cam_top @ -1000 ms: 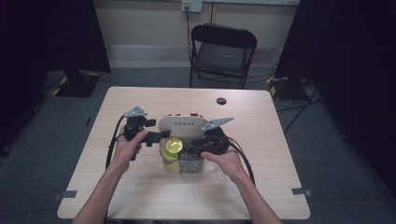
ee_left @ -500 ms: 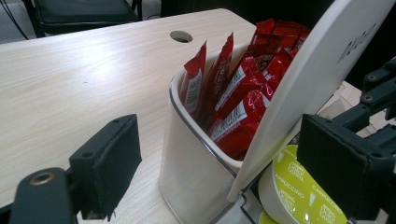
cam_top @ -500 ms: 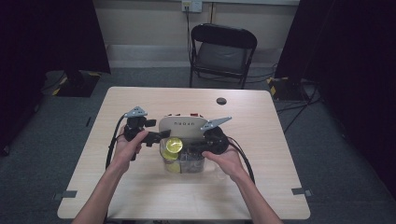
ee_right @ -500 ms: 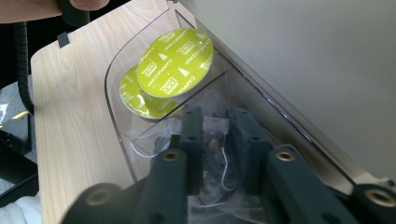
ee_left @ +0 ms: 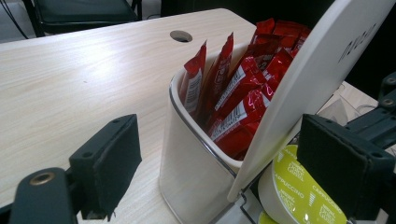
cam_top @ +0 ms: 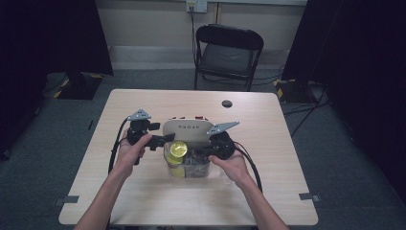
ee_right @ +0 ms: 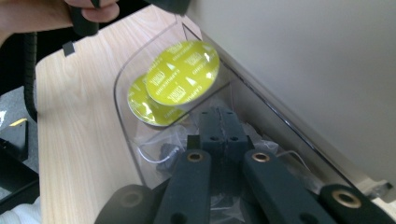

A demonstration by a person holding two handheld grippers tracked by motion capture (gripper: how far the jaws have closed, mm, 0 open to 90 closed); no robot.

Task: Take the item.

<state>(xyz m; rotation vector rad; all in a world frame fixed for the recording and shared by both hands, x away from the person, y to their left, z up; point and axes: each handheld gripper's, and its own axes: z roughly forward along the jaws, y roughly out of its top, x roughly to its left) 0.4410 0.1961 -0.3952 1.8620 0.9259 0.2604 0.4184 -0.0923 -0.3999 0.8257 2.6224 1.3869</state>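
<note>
A white holder [ee_left: 191, 186] packed with red sachets [ee_left: 243, 93] stands mid-table, its white lid [cam_top: 189, 129] tilted open. In front of it is a clear bin [cam_top: 191, 170]. A yellow cappuccino capsule [ee_right: 182, 74] lies tilted at the bin's top, above a second capsule [ee_right: 140, 109]. My left gripper [ee_left: 229, 165] is open, its jaws wide apart on either side of the holder's corner, and the right-hand jaw sits against the upper capsule [ee_left: 303, 191]. My right gripper [ee_right: 222, 123] is shut and reaches down into the bin among clear plastic wrappers [ee_right: 159, 149]. Whether it pinches one is unclear.
A cable hole [cam_top: 226, 103] sits near the table's far edge. A black folding chair [cam_top: 227, 48] stands beyond the table [cam_top: 143, 196]. Both gripper cables loop over the tabletop beside the person's hands. Bare wood lies to the left, right and front.
</note>
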